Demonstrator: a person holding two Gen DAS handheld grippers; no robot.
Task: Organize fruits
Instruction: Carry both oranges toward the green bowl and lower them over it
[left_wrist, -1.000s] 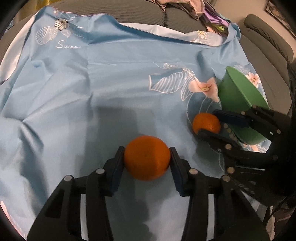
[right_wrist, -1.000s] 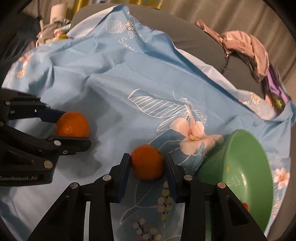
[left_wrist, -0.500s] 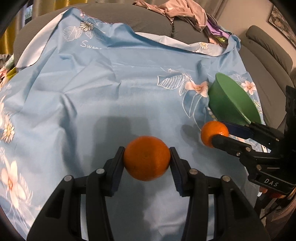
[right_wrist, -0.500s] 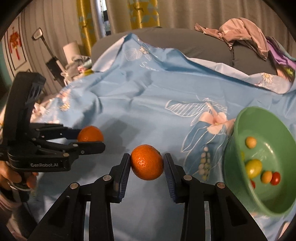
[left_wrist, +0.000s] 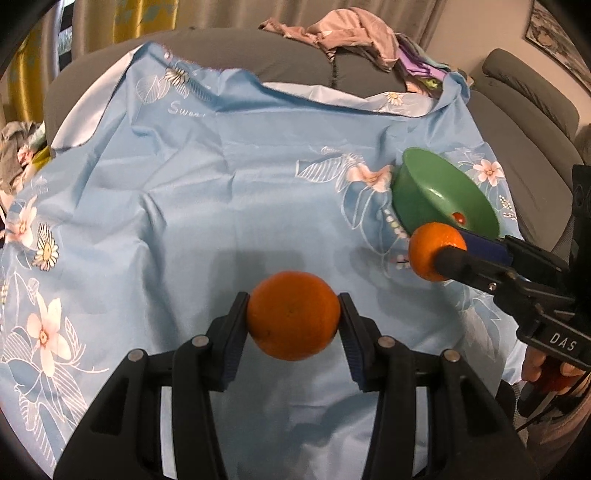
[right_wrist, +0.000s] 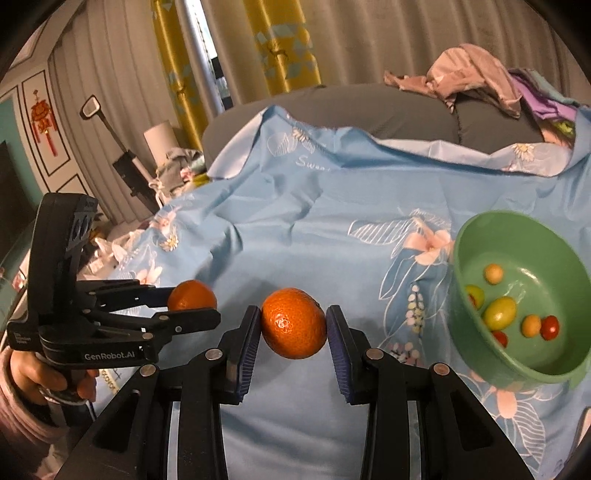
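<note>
Each gripper carries an orange above the blue floral cloth. My left gripper (left_wrist: 293, 319) is shut on a large orange (left_wrist: 293, 314), which also shows at the left of the right wrist view as the left-hand orange (right_wrist: 192, 295). My right gripper (right_wrist: 293, 325) is shut on a second orange (right_wrist: 293, 323); in the left wrist view that orange (left_wrist: 430, 251) hangs just in front of the green bowl (left_wrist: 417, 188). The green bowl (right_wrist: 465, 306) sits tilted on the cloth at the right and holds several small red, yellow and green fruits (right_wrist: 500, 314).
The blue cloth (left_wrist: 221, 184) covers a grey sofa seat (left_wrist: 258, 51). A heap of clothes (right_wrist: 476, 77) lies on the backrest at the far right. A hand (right_wrist: 33, 373) holds the left gripper's handle. Curtains, a lamp and clutter stand beyond the sofa's left end.
Both grippers have lifted their oranges off the cloth and risen. The right gripper has tipped up, so the inside of the bowl and the room behind now show.
</note>
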